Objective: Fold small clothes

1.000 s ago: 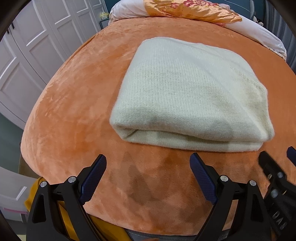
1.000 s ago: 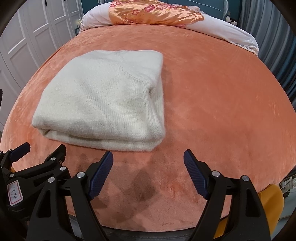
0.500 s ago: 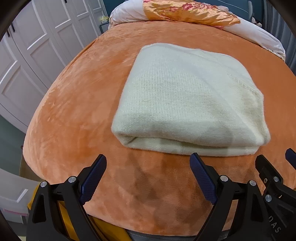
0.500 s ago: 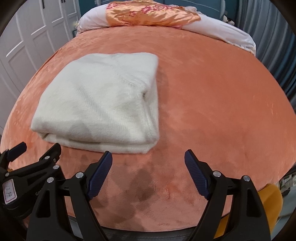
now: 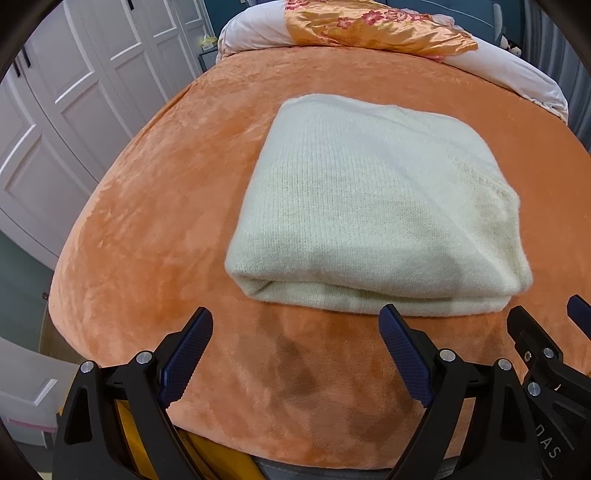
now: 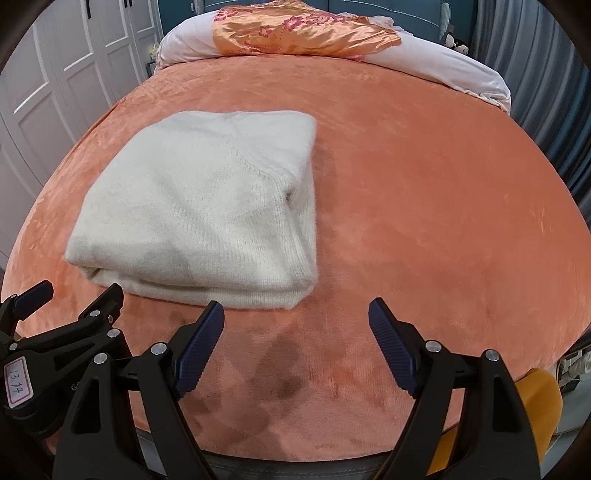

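Blue-padded left gripper [image 5: 295, 350] and right gripper [image 6: 295, 332] hover agape, seemingly level.

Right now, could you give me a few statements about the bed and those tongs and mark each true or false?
1. The cream sweater lies folded on the orange blanket. True.
2. The left tongs are clamped on the sweater. False: they are open and hold nothing, short of its near edge.
3. The right tongs are open. True.
4. The sweater hangs over the edge of the bed. False: it lies wholly on the blanket.
5. A floral orange cloth lies at the far end of the bed. True.
6. The wardrobe doors are dark blue. False: they are white.
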`<state>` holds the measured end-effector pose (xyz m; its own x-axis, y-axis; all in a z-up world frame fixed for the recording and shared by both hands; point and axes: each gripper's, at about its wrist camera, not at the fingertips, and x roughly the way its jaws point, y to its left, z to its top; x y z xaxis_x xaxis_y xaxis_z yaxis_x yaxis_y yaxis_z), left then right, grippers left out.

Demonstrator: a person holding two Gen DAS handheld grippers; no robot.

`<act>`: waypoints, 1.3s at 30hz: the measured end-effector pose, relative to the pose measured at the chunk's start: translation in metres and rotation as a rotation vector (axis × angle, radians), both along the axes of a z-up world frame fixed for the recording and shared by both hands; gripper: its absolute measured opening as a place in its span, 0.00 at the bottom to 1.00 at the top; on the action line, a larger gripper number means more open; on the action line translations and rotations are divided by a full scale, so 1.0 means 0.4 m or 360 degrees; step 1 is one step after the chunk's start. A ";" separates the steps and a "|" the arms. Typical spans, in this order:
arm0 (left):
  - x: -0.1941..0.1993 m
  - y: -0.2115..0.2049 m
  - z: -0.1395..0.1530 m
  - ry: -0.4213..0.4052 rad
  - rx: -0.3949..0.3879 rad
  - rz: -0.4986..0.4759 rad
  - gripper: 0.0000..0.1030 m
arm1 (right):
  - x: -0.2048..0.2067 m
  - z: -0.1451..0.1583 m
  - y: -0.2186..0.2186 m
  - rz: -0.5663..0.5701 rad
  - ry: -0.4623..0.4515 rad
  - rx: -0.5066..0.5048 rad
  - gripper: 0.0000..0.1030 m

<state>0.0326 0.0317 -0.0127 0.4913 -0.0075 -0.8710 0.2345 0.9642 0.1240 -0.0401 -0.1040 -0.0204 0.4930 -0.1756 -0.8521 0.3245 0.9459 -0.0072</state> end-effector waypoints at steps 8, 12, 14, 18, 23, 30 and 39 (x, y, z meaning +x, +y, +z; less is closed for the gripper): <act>0.001 -0.003 0.005 0.0000 -0.0006 0.0005 0.86 | 0.002 0.007 0.000 -0.0005 -0.0008 0.0004 0.76; 0.002 -0.002 0.005 -0.0002 -0.0003 0.0002 0.86 | 0.002 0.007 -0.001 -0.0007 -0.0008 0.0005 0.76; 0.004 -0.001 0.005 0.0001 -0.0004 0.0004 0.86 | 0.005 0.008 0.002 -0.0006 -0.0005 0.0004 0.76; 0.005 -0.001 0.007 0.0001 -0.0004 0.0005 0.86 | 0.006 0.009 0.001 -0.0007 -0.0004 0.0003 0.76; 0.006 -0.001 0.008 0.0001 -0.0002 0.0003 0.86 | 0.009 0.009 0.000 -0.0008 0.0001 0.0004 0.76; 0.009 -0.001 0.008 0.0009 -0.0005 0.0011 0.86 | 0.011 0.007 -0.002 -0.0011 0.0006 0.0009 0.76; 0.018 0.000 0.010 -0.0035 -0.0004 0.0001 0.86 | 0.012 0.005 -0.002 -0.0009 0.0002 0.0008 0.76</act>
